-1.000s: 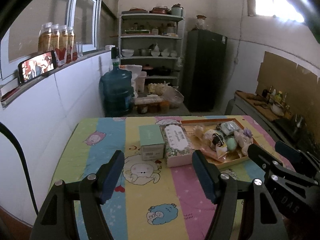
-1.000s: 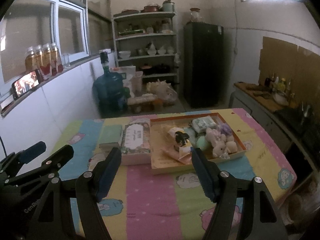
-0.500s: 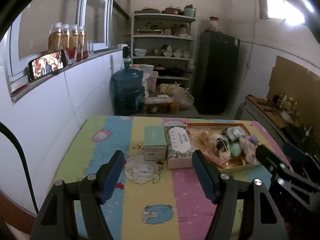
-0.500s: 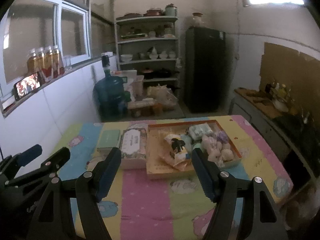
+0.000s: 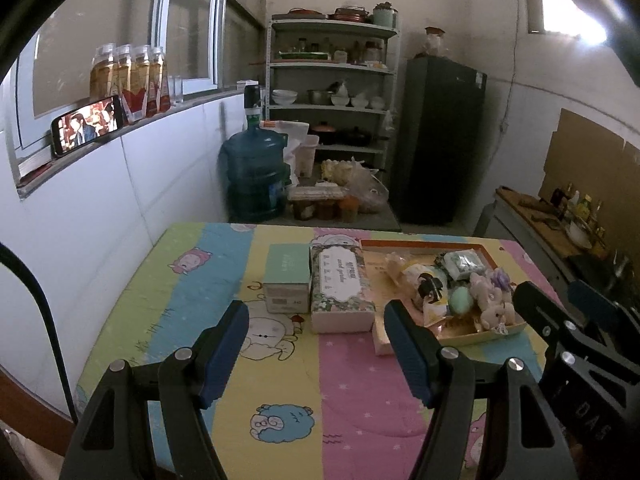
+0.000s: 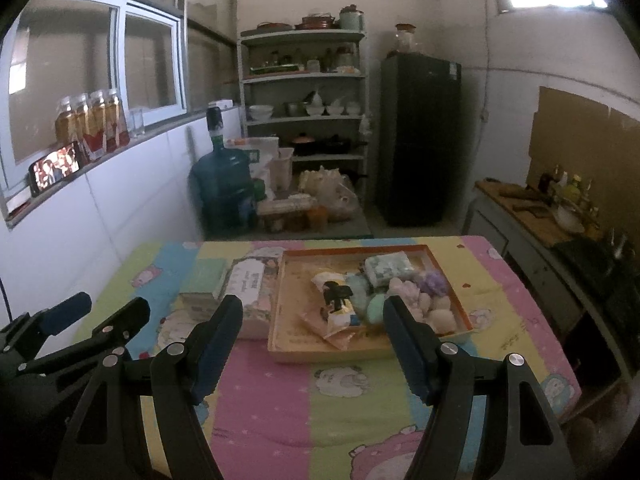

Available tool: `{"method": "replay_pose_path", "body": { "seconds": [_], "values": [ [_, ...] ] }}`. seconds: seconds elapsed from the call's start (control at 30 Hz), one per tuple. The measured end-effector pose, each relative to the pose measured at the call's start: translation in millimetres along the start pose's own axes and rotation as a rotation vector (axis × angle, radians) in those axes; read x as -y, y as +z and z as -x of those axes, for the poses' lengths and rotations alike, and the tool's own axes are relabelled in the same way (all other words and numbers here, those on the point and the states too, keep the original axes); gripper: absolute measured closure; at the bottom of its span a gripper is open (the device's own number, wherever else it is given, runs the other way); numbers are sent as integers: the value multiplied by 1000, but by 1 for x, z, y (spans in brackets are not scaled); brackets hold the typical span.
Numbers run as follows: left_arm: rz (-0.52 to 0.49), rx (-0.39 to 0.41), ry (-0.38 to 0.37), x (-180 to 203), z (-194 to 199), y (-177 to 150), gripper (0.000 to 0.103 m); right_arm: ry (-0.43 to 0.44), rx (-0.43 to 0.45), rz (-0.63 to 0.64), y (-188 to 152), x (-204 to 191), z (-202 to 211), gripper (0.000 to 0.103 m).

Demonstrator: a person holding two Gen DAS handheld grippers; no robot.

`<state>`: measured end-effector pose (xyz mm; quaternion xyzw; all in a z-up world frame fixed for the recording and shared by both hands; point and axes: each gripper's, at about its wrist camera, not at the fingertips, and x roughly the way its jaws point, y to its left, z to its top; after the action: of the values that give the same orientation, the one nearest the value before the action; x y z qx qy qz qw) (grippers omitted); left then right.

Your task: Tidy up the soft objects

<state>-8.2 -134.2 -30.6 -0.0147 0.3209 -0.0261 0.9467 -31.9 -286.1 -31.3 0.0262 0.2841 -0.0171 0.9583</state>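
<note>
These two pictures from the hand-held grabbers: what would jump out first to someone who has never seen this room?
The bright pastel cartoon-sheep tablecloth fills the foreground. On it sits a shallow orange-rimmed cardboard tray heaped with small plush toys and soft packets, with a floral tissue box and a mint-green box to its left. Both grabbers' blue-padded fingers stand wide apart above the cloth, holding nothing; a big blue water jug stands behind the table.

Tablecloth pastel stripes, cartoon sheep; tray orange-rimmed; small box mint; tissue box floral; fingers blue-padded.
</note>
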Motion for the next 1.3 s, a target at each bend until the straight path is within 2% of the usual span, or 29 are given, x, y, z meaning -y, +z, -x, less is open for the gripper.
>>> {"method": "replay_pose_path", "body": {
  "seconds": [1.3],
  "values": [
    [-27,-20,-23,14,-6,-5,33,-16,-28,-34,-10,14,0,28]
  ]
}}
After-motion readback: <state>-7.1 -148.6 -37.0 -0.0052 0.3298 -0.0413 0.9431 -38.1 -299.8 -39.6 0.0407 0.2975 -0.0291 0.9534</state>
